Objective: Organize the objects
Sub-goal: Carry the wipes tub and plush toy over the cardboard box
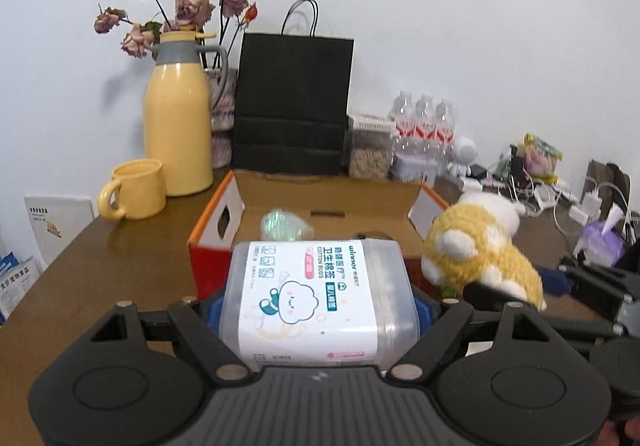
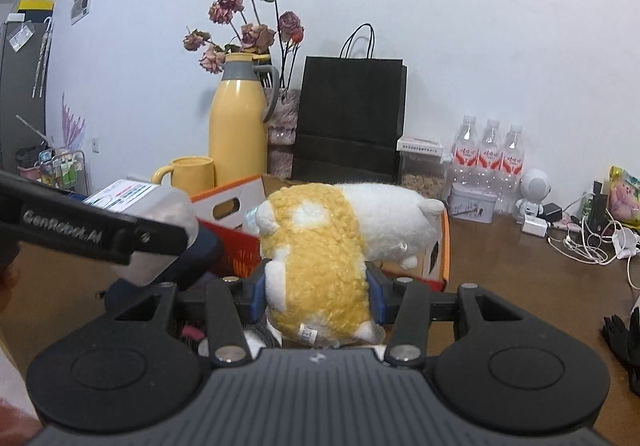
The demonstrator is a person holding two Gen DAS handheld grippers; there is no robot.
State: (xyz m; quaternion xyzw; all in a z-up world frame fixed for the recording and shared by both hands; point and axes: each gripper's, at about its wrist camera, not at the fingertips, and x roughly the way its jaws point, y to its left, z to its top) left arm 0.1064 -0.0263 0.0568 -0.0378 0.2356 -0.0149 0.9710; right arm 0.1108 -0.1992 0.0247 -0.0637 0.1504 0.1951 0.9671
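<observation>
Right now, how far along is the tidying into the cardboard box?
One clear wrapped item already lies in the open cardboard box. In hand: the left gripper grips the cotton bud tub, and the right gripper grips the plush toy, both near the box. Both remain to be placed inside.

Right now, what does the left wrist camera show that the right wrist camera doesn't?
Only the left wrist view shows the label of the cotton bud box clamped in the left tool, and a purple tissue pack at far right.

Only the right wrist view shows the right tool squeezing the plush toy, and black gloves.

Both show the open cardboard box, yellow jug, yellow mug, black paper bag and water bottles.
</observation>
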